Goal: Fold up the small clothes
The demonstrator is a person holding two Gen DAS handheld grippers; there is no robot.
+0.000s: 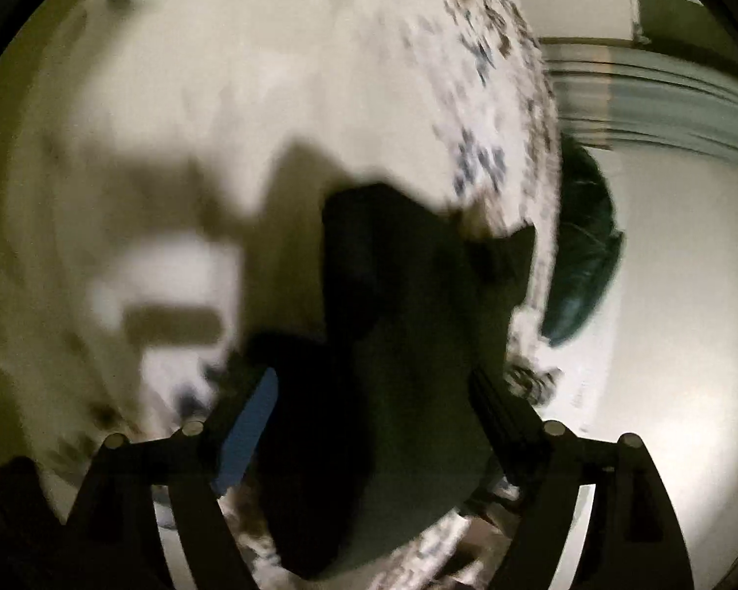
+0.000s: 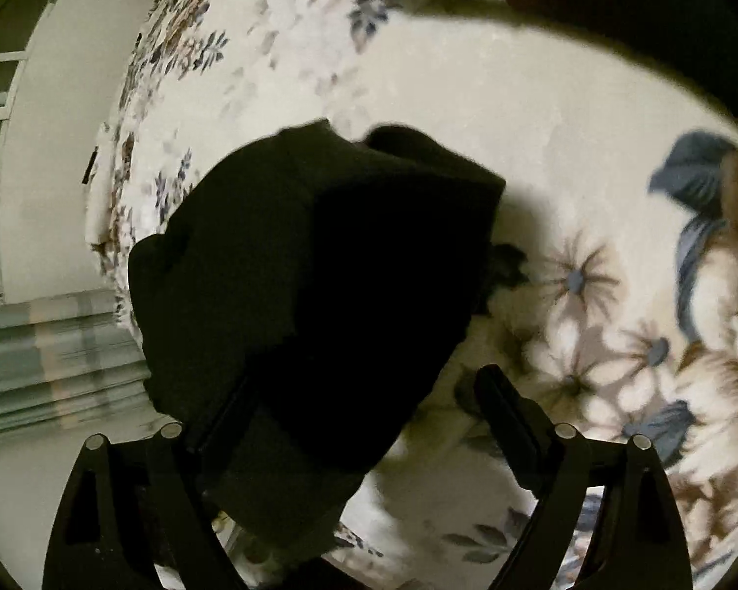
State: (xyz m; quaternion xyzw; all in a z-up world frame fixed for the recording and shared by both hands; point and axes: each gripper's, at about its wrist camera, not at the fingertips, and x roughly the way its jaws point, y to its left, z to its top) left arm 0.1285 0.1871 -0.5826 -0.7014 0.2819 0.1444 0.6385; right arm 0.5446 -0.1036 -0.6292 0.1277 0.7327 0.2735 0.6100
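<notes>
Right gripper (image 2: pixel 364 418) spread, black garment (image 2: pixel 315 295) bunched over its left finger, ahead on floral bedspread (image 2: pixel 590 295). Left gripper (image 1: pixel 369 408) spread, garment between fingers, unpinched. Judgement: fold incomplete; flattening, final folds remain.

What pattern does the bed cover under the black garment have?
The bed cover is cream with blue and brown flowers, clearest in the right wrist view; the black garment is plain.

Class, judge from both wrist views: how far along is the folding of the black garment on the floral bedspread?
Done: the black garment looks bunched, perhaps partly doubled, on the floral bedspread. In hand: nothing clearly gripped; the right gripper and left gripper both stand open around it. Left: flattening and finishing the fold.
</notes>
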